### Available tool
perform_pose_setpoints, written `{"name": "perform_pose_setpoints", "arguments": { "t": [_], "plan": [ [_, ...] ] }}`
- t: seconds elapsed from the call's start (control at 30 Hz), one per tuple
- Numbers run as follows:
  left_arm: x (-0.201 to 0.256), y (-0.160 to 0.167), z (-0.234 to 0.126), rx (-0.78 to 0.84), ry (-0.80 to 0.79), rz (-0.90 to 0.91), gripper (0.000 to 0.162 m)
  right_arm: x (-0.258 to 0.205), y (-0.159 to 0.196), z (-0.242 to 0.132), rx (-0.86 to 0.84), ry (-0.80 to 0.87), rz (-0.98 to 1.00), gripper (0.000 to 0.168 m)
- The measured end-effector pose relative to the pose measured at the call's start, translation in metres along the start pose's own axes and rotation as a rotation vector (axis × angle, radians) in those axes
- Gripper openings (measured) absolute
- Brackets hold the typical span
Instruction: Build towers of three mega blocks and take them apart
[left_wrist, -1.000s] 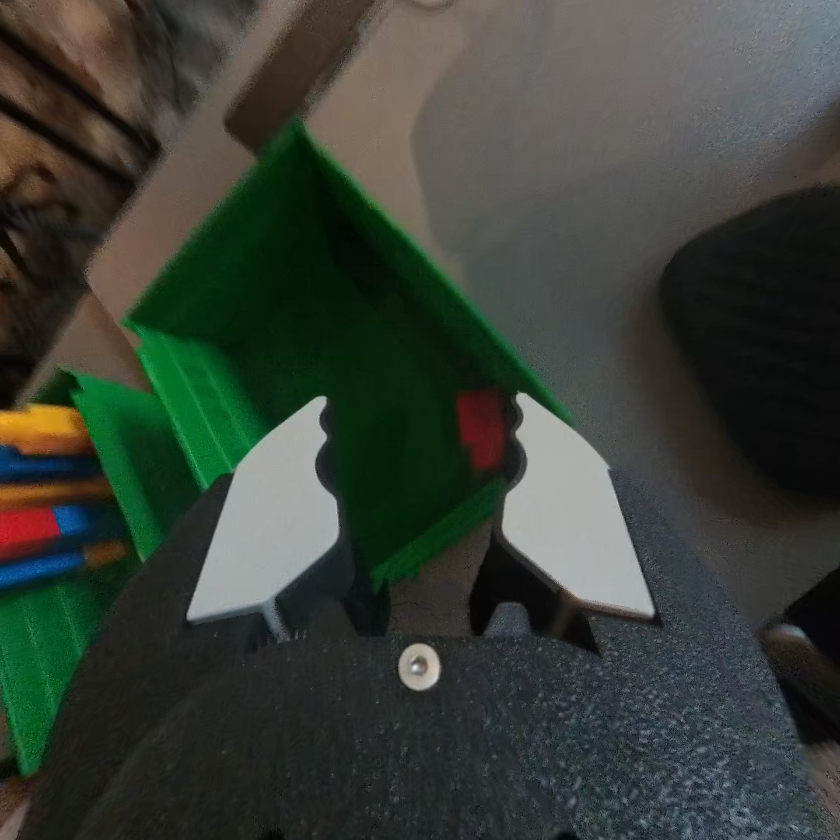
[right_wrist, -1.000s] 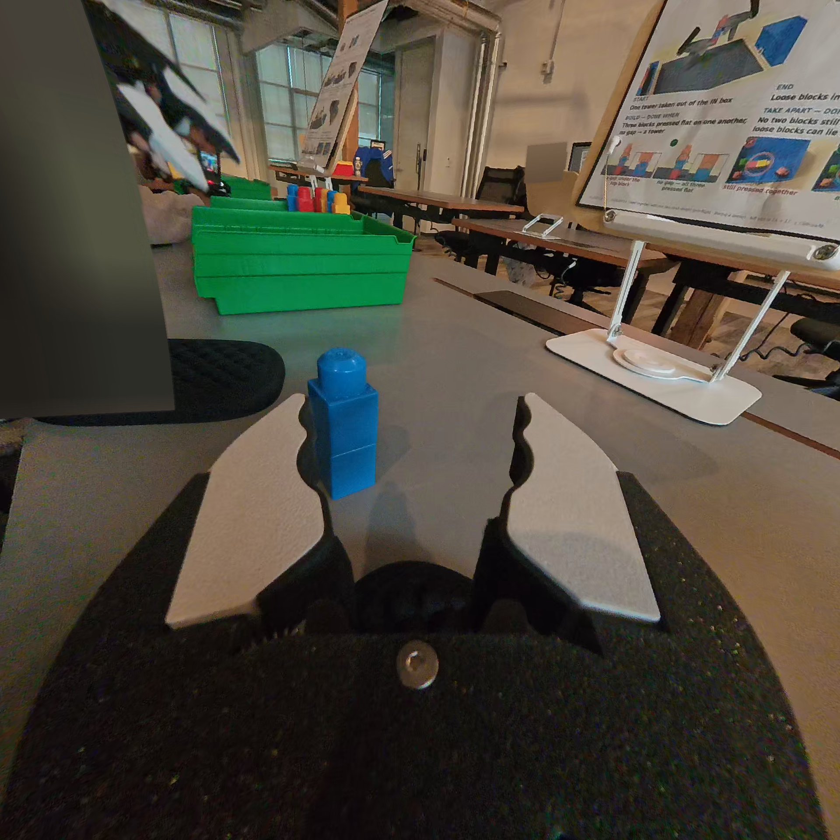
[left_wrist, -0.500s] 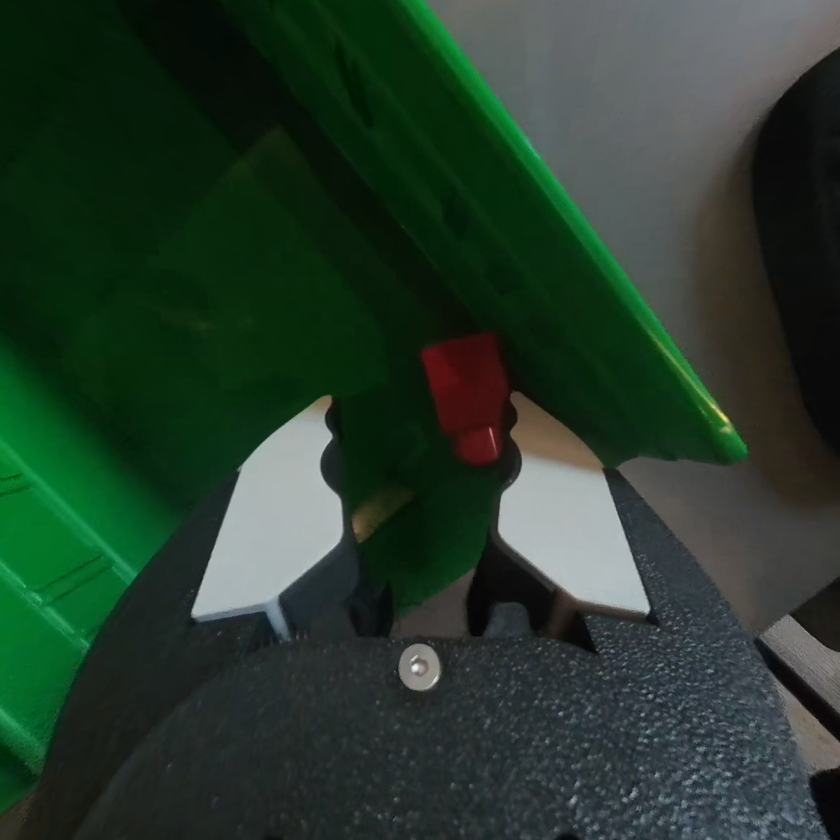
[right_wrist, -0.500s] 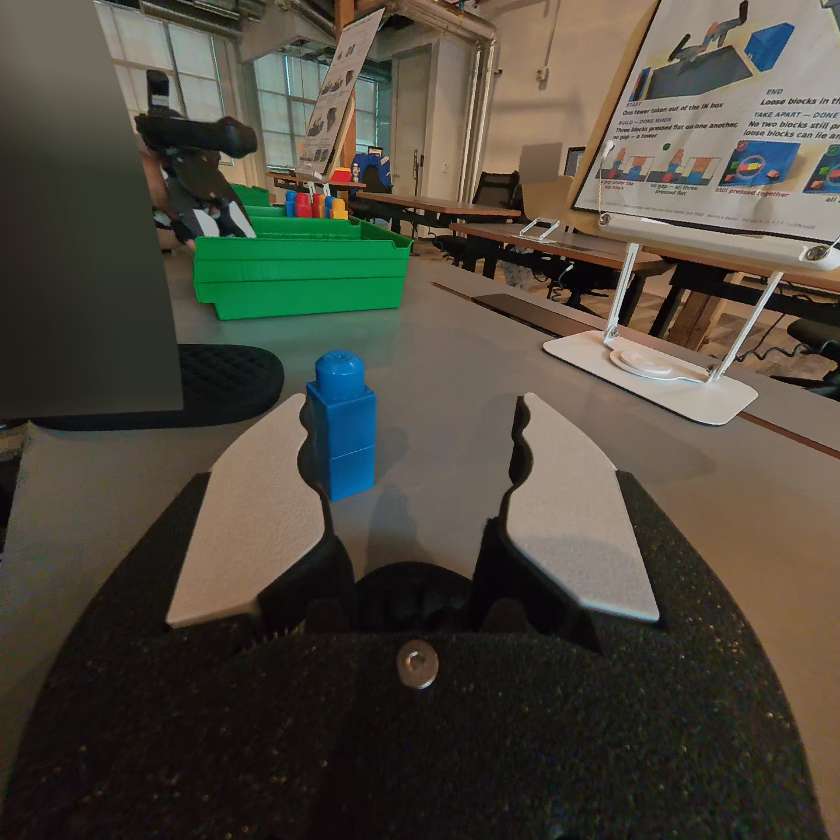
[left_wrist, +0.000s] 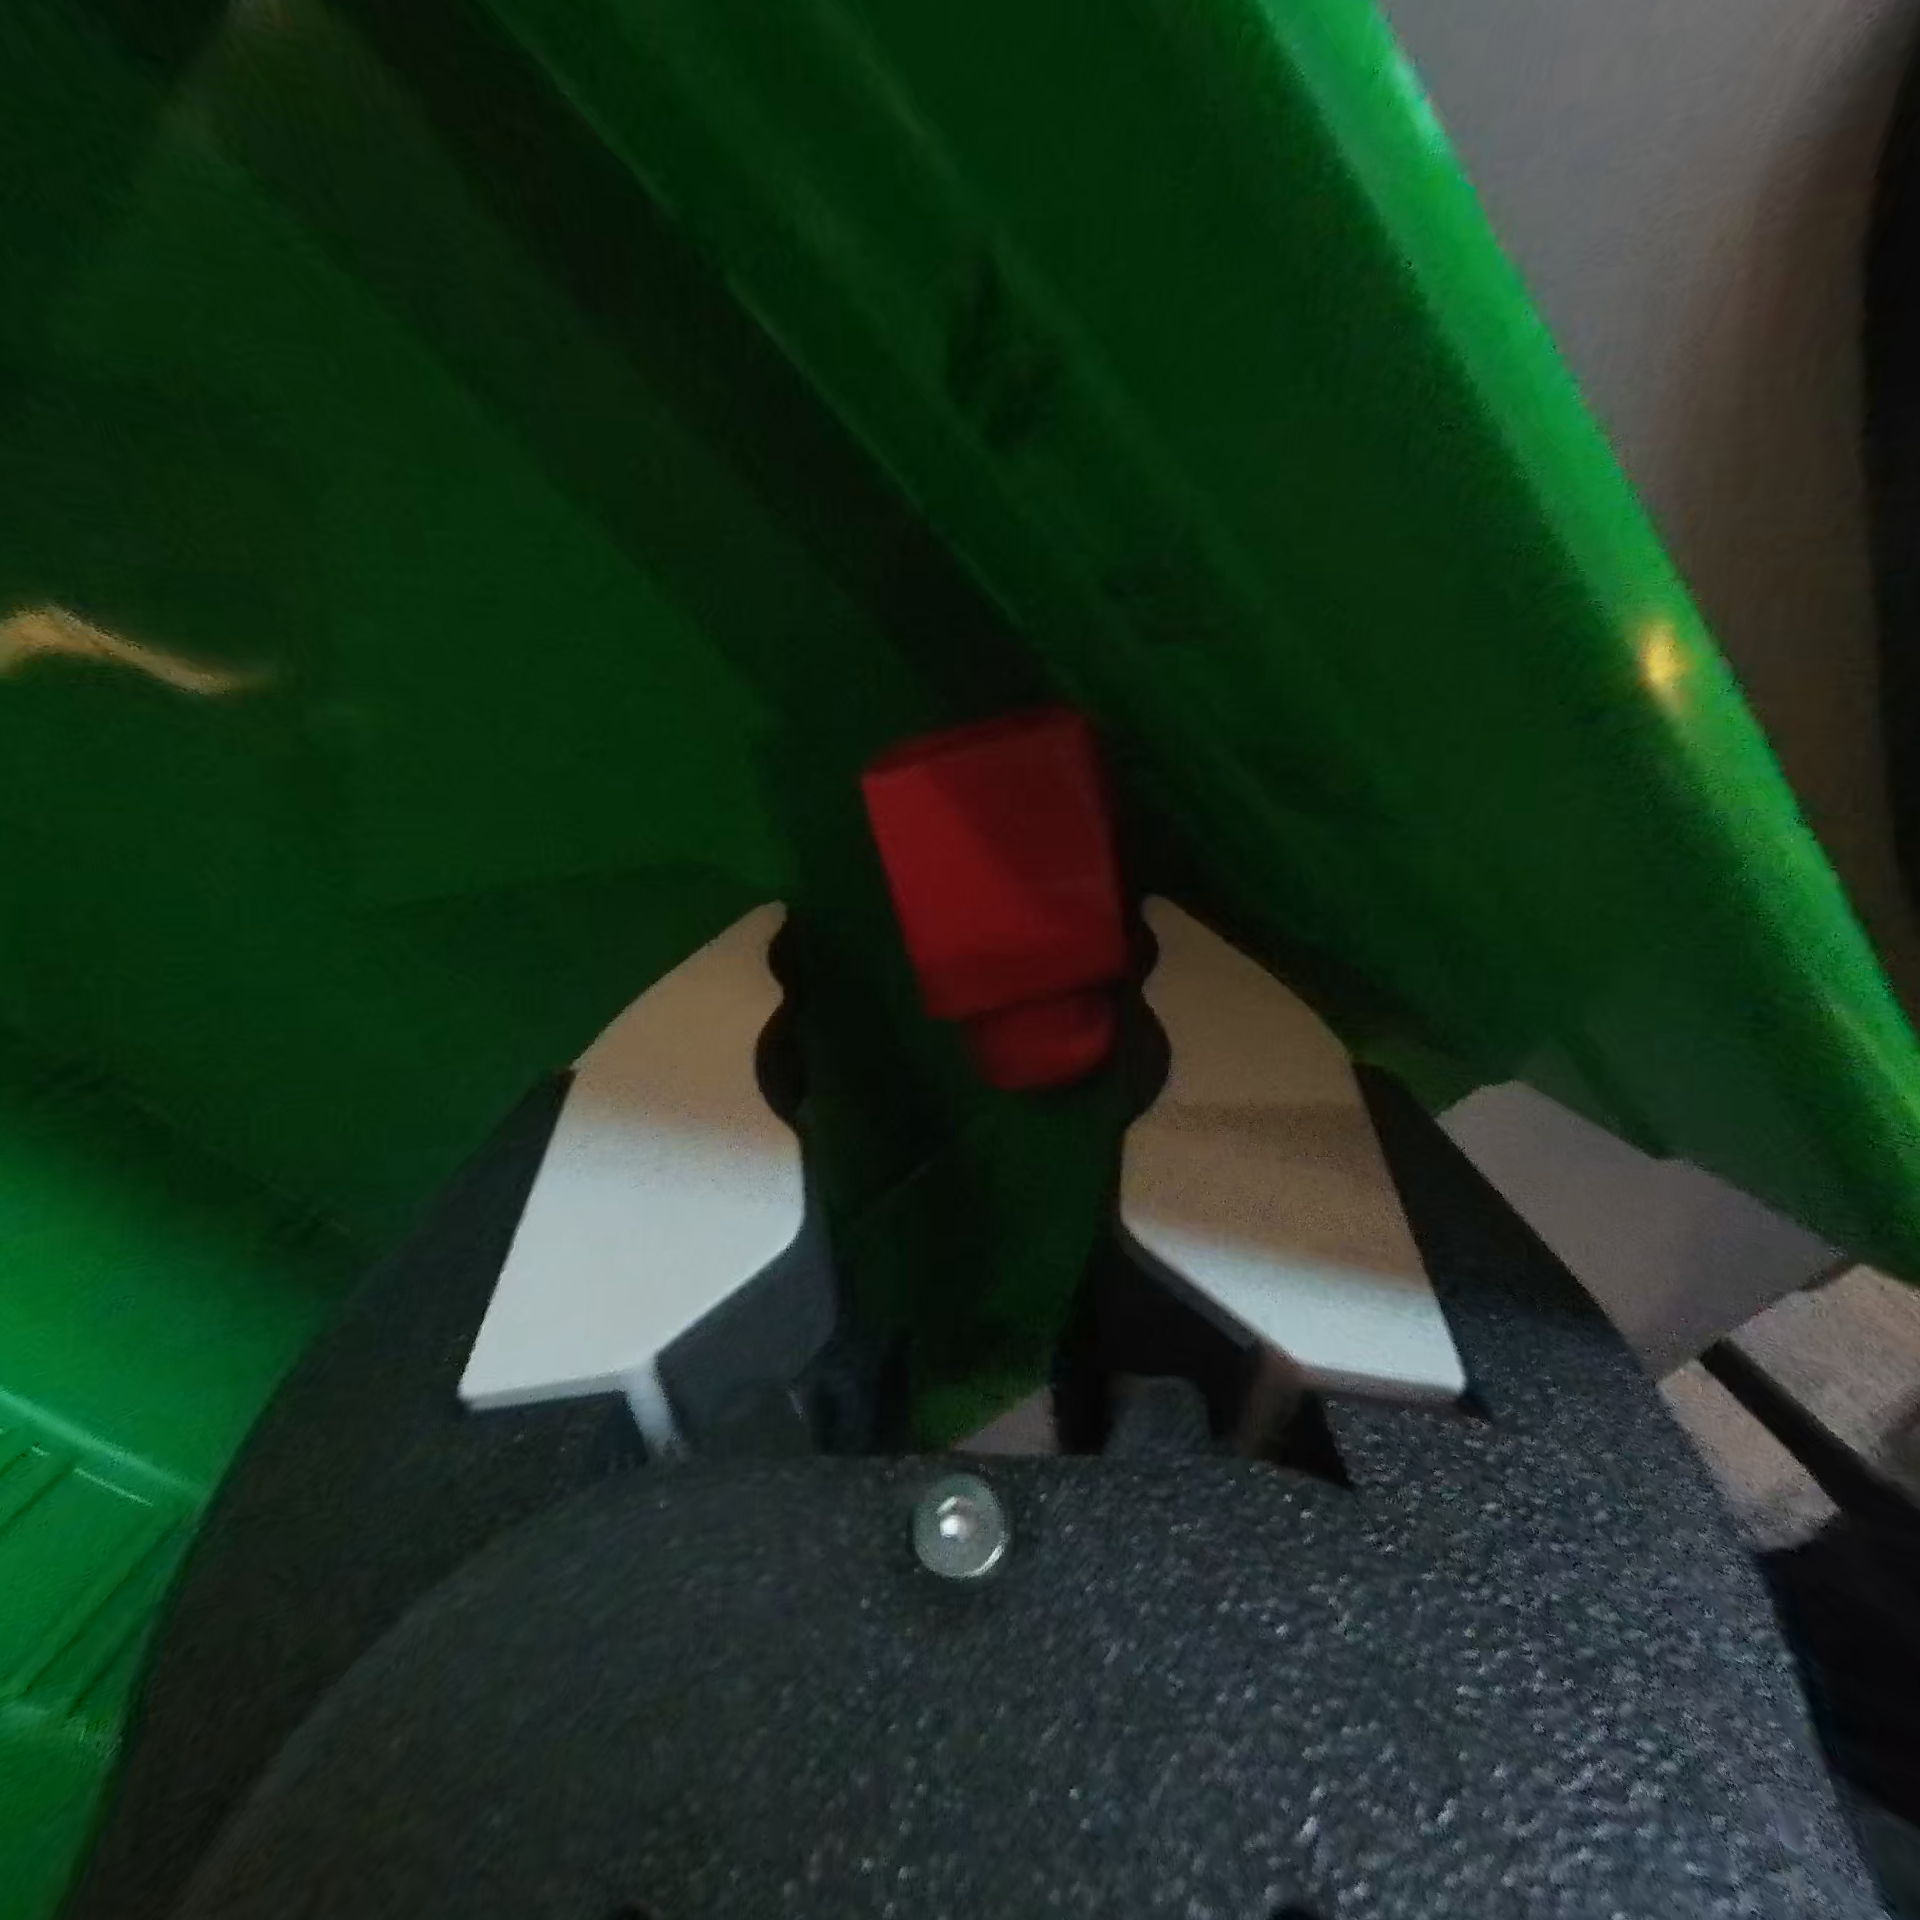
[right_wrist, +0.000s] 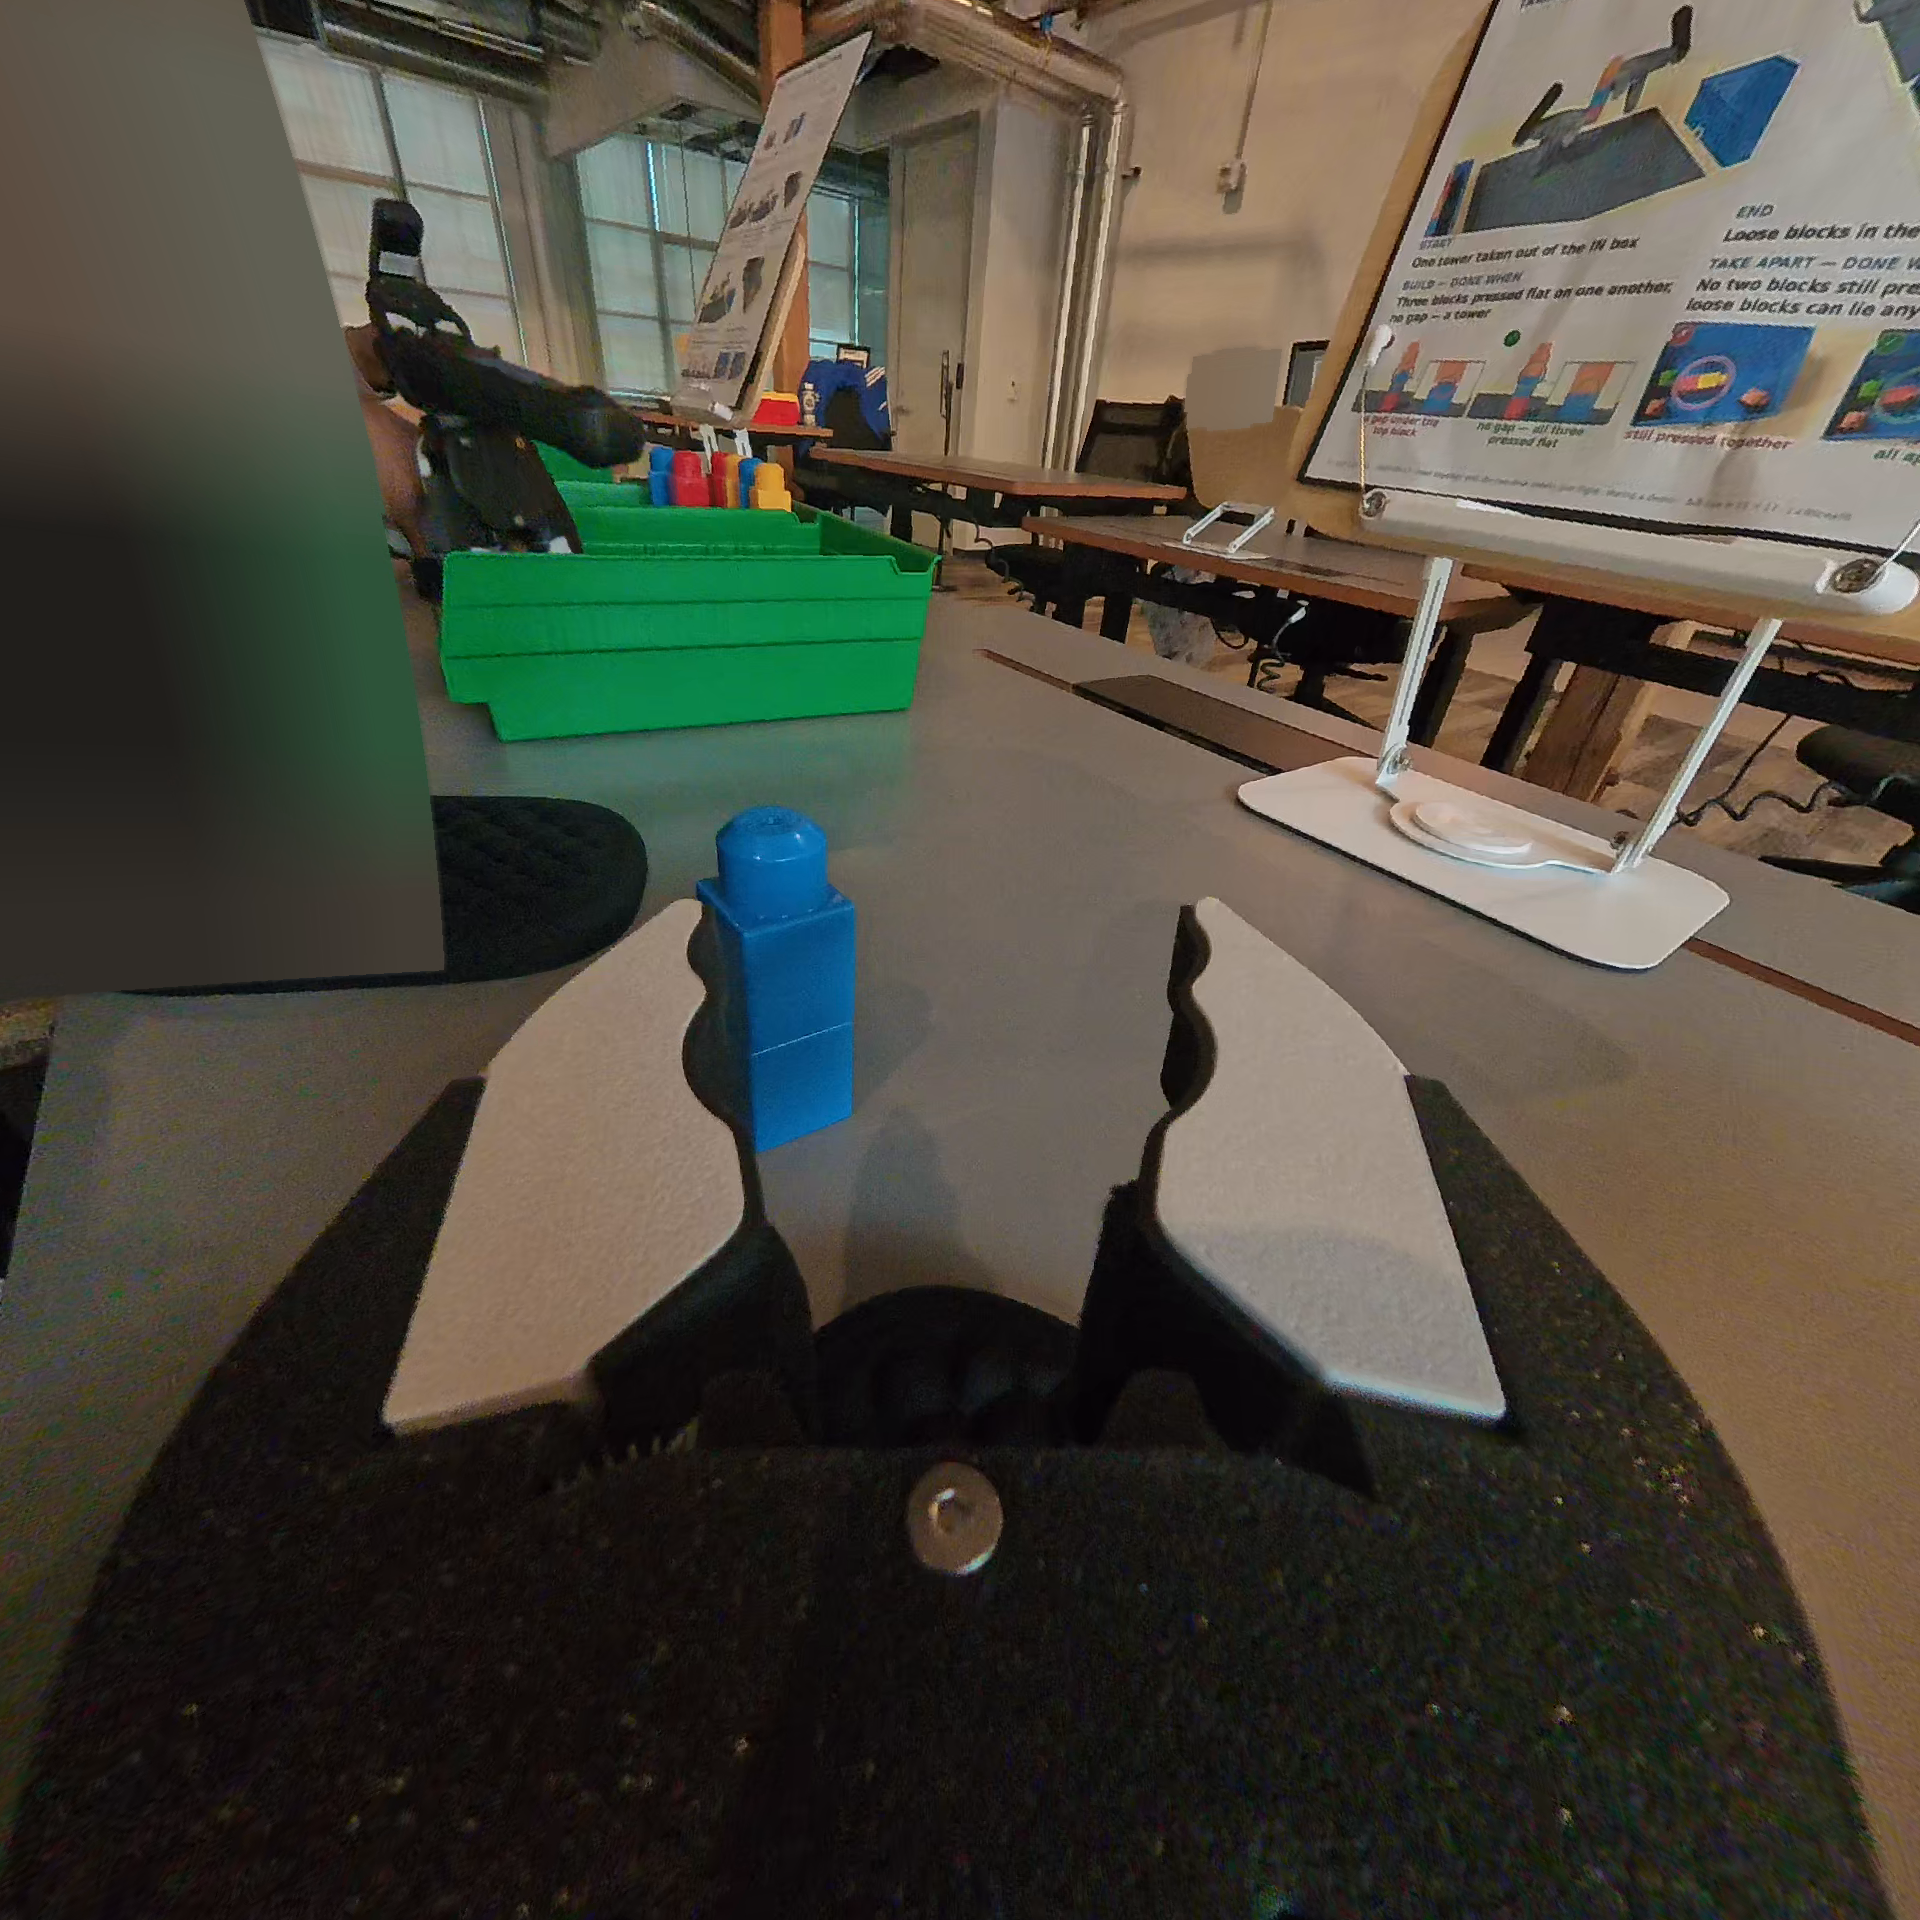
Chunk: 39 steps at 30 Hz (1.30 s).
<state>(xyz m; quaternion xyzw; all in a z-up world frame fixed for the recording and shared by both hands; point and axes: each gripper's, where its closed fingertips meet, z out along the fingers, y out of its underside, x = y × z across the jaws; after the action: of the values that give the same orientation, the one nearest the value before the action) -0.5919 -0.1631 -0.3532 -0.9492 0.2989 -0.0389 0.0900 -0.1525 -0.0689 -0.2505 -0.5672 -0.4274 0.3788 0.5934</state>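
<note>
Left gripper (left_wrist: 961, 1003): we saw its fingers spread, reaching down into the green bin (left_wrist: 1351, 520), holding nothing.
Red block (left_wrist: 997, 894): it lay on the bin floor against the wall, long axis toward the camera, stud pointing back at us, between the fingertips.
Right gripper (right_wrist: 935, 1023): fingers wide apart, empty, low over the grey tabletop (right_wrist: 1039, 831).
Blue tower (right_wrist: 784, 977): two blocks stood upright, stud up, just beside the left finger.
</note>
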Motion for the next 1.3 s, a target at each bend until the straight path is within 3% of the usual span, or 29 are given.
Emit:
{"name": "perform_pose_setpoints", "arguments": {
  "t": [0.1,0.3,0.6,0.87,1.13,1.3],
  "plan": [
    [-0.003,-0.002,0.001,0.02,-0.019,0.003,0.037,0.0,0.0,0.0,0.004,0.0,0.002,0.081],
    [-0.021,-0.008,-0.019,0.143,-0.099,-0.036,0.036,0.0,0.001,0.0,-0.004,-0.001,-0.001,0.081],
    [-0.028,-0.062,-0.097,0.516,-0.307,0.005,0.036,-0.003,0.003,0.002,-0.026,-0.008,-0.015,0.08],
    [0.055,-0.142,-0.127,0.747,-0.21,0.257,0.036,-0.007,0.006,0.004,-0.05,-0.028,-0.03,0.08],
    [0.147,-0.201,-0.105,0.733,-0.065,0.539,0.036,-0.014,0.008,0.01,-0.099,-0.065,-0.062,0.081],
    [0.187,-0.225,-0.086,0.697,0.003,0.655,0.036,-0.022,-0.019,0.022,-0.114,-0.128,-0.156,0.08]
  ]
}}
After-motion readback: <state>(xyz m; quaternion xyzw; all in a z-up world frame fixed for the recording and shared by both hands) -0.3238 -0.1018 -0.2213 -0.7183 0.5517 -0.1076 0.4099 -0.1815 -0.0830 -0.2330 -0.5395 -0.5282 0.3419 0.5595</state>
